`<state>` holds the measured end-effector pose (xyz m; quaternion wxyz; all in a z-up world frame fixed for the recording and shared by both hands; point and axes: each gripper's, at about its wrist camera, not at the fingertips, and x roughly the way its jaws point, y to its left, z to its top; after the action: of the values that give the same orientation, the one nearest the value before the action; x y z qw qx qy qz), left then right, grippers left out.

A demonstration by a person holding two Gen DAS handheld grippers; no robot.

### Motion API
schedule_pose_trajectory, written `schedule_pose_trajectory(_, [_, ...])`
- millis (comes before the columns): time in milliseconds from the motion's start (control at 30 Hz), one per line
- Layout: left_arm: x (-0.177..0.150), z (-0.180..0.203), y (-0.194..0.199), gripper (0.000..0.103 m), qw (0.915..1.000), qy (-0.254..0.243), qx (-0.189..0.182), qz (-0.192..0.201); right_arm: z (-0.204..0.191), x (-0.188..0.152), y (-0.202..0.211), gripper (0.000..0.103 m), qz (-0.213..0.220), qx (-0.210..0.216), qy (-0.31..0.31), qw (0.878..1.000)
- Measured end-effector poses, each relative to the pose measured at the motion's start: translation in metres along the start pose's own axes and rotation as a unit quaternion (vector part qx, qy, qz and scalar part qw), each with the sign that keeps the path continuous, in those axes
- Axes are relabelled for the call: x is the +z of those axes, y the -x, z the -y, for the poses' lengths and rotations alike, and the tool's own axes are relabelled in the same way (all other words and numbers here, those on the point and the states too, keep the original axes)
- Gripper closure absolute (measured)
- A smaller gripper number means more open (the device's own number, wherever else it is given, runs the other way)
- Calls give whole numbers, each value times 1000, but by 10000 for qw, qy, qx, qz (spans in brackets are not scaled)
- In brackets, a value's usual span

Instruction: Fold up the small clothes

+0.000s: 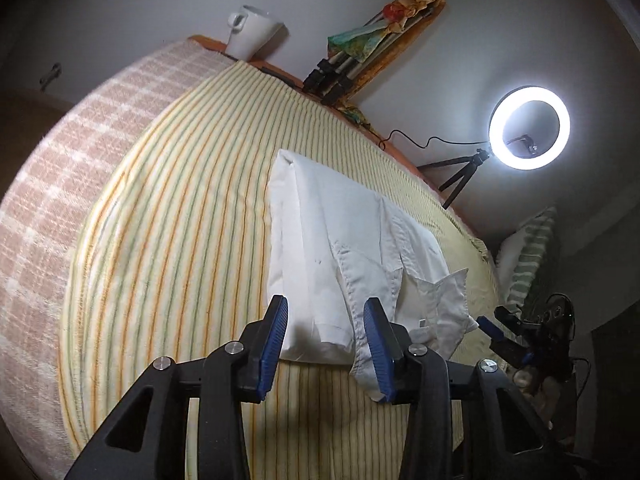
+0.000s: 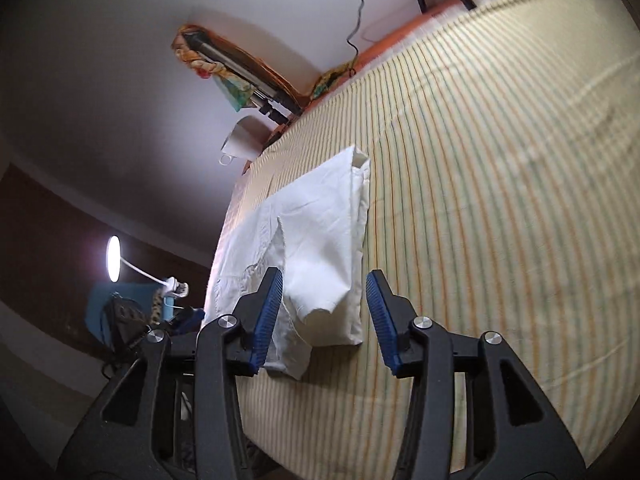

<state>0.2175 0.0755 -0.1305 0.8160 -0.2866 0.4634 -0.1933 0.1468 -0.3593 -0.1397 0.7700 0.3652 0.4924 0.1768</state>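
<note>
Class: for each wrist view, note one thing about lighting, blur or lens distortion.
Left wrist view: the ring light glares white against the wall, and the fisheye bows the striped bedspread into a dome. Right wrist view: the far bedspread is smeared with blur, while the white shirt stays fairly sharp.

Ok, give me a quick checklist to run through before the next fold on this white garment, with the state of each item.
1. Left tongs open: ok.
2. Right tongs open: ok.
3. White garment lying on the striped bedcover, not lifted: ok.
4. Garment neatly squared: not ok, the near edge is uneven, with a collar-like point sticking out.
5. White mug apart from the garment: ok.
6. Pads free of cloth: cannot tell, cloth lies against a left pad.
</note>
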Motion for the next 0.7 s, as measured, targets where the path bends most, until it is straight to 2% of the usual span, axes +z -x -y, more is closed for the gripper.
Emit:
schedule_pose_trajectory(133, [-5,-3,-18,72,9994,200,-99,-259,3,-5,-21,57,-250,-6,-159,9996])
schedule_pose_trajectory(200, [-7,-1,-25,85,9993,130,-57,-334,5,-9,-32,57,-398,125,-257,9988])
schedule_pose_trajectory(233, [-8,2,-26,89,9995,36,26,-324,6,-10,-35,63,-433,185,-278,9985])
schedule_pose_trajectory(267, [-8,2,-25,97,9995,-13,41,-321,4,-12,-39,75,-484,275,-259,9981])
schedule_pose_trajectory(333, [-7,3,-24,100,9995,-3,-5,-322,-4,-15,-40,93,-503,207,-56,9985])
schedule_pose_trajectory(433, [-6,6,-14,103,9995,-114,-75,-283,-27,-21,-36,96,-394,-34,629,9972])
schedule_pose_trajectory(500, [-6,5,-10,103,9993,-262,74,-264,-50,-26,-30,96,-314,-170,1379,9898])
schedule_pose_trajectory(567, [-8,-6,-13,103,9990,-184,256,-326,-60,-35,-33,97,-367,-413,1864,9809])
schedule_pose_trajectory(633, [-11,-17,-20,103,9984,-24,335,-456,-56,-40,-44,97,-543,-621,1918,9780])
schedule_pose_trajectory(700, [-16,-19,-24,103,9975,-91,464,-516,-48,-45,-55,97,-691,-901,1945,9743])
